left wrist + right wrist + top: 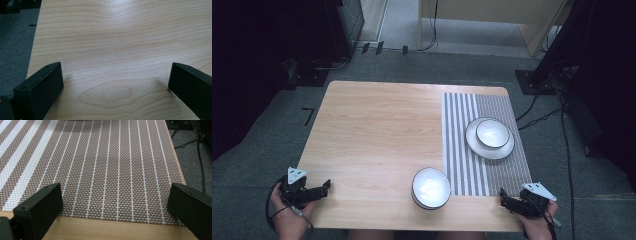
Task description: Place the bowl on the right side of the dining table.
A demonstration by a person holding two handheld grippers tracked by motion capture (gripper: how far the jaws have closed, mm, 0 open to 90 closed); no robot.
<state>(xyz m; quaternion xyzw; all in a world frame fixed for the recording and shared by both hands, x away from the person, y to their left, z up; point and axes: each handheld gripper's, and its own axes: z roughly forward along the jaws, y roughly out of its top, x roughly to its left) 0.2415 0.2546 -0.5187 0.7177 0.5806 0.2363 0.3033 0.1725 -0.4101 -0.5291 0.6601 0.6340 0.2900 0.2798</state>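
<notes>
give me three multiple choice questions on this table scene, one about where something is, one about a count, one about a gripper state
1. Where does the near bowl stand?
A. on the plate
B. on bare wood beside the striped mat's left edge
C. on the floor

2. How many bowls are on the table?
A. two
B. one
C. four

3. How do the left gripper's jaws stand?
A. shut on a bowl
B. shut on nothing
C. wide open over bare wood

Answers:
1 B, the high view shows it on wood next to the striped mat.
2 A, the near bowl plus the far bowl sitting on the plate.
3 C, the left gripper view shows both jaws far apart with only tabletop between them.
</notes>
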